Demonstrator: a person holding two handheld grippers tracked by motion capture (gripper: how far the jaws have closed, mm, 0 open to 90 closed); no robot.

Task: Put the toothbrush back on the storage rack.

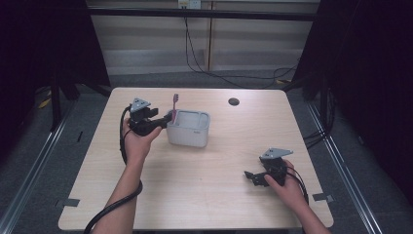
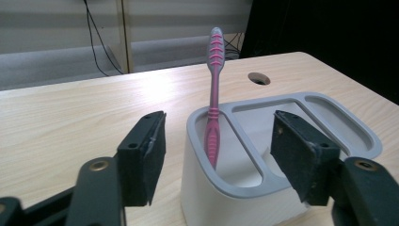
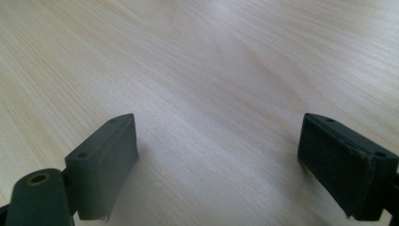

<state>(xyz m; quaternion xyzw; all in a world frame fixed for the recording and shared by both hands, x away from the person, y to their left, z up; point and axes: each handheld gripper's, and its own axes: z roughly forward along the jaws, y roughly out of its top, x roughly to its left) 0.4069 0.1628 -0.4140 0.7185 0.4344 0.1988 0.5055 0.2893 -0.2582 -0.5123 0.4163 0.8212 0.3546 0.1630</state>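
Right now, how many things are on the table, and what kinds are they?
Pink toothbrush: 1, standing in the holder
Grey holder with compartments: 1
Black tongs: 2, left and right, both open and holding nothing
Total: 4

I see a pale wood-grain table (image 1: pixel 204 195) with a smooth, faintly sheeny surface. At my 12 o'clock, a matt grey plastic holder (image 2: pixel 244 188) carries a glossy pink ribbed plastic toothbrush (image 2: pixel 214 117). My left gripper (image 2: pixel 219 155) has matt black, rubbery-looking pads (image 2: pixel 146 155).
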